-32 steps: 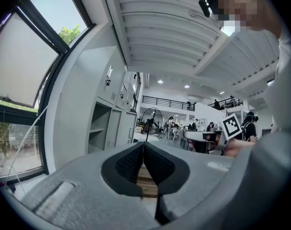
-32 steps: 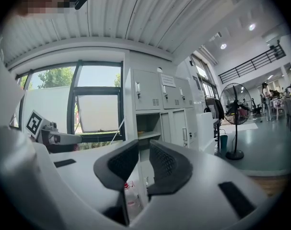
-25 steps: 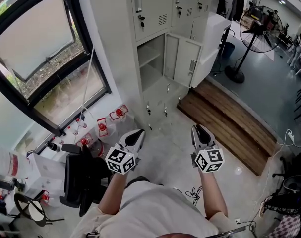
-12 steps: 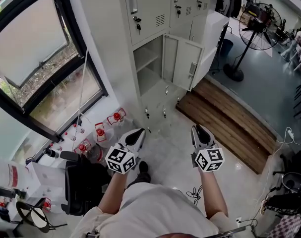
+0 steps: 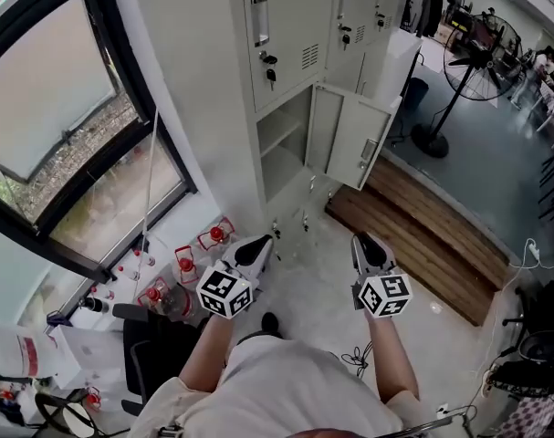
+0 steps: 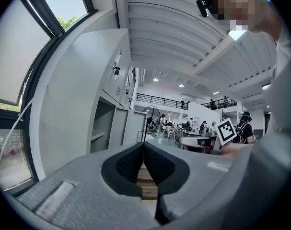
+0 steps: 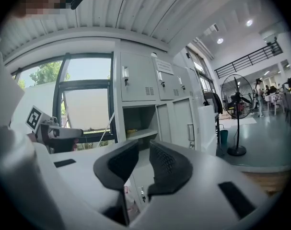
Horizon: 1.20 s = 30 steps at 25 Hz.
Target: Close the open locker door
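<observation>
1. A large hall with a pale grey floor (image 5: 304, 290) has a black-framed window (image 5: 67, 108) on the left. A bank of light grey lockers (image 5: 286, 26) stands beside the window.
2. A wooden platform (image 5: 423, 235) runs along the floor to the right of the lockers, and a standing fan (image 5: 477, 44) is farther back.
3. Red-capped bottles (image 5: 185, 254) sit on the floor under the window, next to a black chair (image 5: 158, 354).
4. One locker compartment (image 5: 281, 144) in the lower part of the bank is open, with a shelf visible inside.
5. The locker door (image 5: 363, 144) hangs swung out to the right of that compartment, its handle facing outward.
6. The left gripper (image 5: 258, 247) points level toward the lockers, well short of them. Its jaws are pressed together at the tips with nothing between them.
7. The right gripper (image 5: 368, 245) is level beside it and is also well apart from the door. Its jaws stand parted and empty, with the open compartment visible through the gap.
</observation>
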Motion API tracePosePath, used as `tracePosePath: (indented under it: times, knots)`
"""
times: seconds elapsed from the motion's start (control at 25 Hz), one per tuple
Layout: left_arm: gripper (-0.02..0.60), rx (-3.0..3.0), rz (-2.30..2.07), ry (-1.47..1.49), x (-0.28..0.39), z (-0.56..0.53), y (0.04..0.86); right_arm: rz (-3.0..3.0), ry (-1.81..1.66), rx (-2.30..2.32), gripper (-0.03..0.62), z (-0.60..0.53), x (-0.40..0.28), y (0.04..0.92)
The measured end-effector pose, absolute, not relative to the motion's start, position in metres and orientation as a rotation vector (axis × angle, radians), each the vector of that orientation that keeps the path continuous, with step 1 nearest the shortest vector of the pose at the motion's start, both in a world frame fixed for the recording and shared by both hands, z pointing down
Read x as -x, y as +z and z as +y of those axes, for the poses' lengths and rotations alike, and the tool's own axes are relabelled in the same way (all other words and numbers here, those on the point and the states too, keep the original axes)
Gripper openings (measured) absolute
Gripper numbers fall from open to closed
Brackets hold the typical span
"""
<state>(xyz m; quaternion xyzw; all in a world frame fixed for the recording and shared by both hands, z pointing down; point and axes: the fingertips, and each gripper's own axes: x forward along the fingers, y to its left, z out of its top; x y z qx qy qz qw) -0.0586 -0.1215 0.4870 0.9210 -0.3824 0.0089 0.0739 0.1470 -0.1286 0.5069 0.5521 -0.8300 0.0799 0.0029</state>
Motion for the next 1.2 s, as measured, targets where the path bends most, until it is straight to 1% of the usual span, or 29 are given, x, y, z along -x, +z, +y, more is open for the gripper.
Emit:
tracePosePath:
  times: [0.32, 0.6, 0.88, 1.2]
  knots:
    - [0.015, -2.758, -1.13, 0.074, 0.097, -0.168, 0.502, -2.589, 0.243, -1.732, 0.058, -0.188, -0.105, 0.505]
    - [0.015, -2.747, -1.124, 0.075, 0.113, -0.198, 0.508, -2.562, 0.282, -1.755, 0.058, -0.218, -0.096, 0.515]
    - [0.015, -2.732, -1.142, 0.063, 0.098, -0.22, 0.511, -2.56, 0.293, -1.74, 0.058, -0.243, -0.113, 0.52]
    - [0.015, -2.704, -1.205, 0.017, 0.061, -0.252, 0.504, -2.539, 0.287, -1.736, 0.058, -0.291, -0.166, 0.523]
